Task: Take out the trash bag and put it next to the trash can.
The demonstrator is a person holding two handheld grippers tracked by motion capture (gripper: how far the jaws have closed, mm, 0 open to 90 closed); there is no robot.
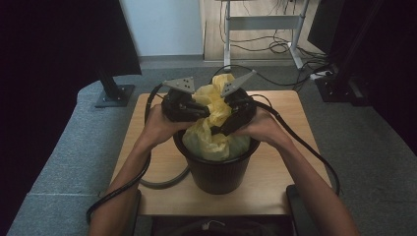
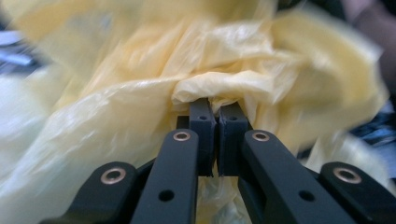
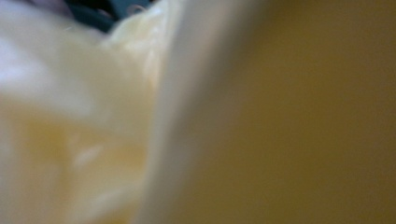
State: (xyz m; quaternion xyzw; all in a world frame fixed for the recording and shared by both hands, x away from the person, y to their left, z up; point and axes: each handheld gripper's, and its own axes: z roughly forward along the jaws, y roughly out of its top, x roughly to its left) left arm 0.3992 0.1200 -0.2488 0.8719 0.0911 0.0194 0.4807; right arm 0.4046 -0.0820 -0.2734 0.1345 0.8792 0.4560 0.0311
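A wooden table [image 1: 275, 187] carries a black bin [image 1: 216, 169] lined with a yellow bag [image 1: 214, 142], bunched up above the rim. The left gripper [image 2: 217, 112] is clamped on a fold of bag. The right gripper [image 1: 223, 129] presses into the plastic; blur probably hides its jaws, so I cannot tell their state

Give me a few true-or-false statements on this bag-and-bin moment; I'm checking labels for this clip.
1. The left gripper is clamped on a fold of the yellow plastic bag. True.
2. The bag sits in a white bucket. False: it sits in a black bin.
3. The bin stands on a wooden table. True.
4. The bag lies flat on the floor. False: it bulges up out of the bin.
5. The right gripper is at the bag too. True.
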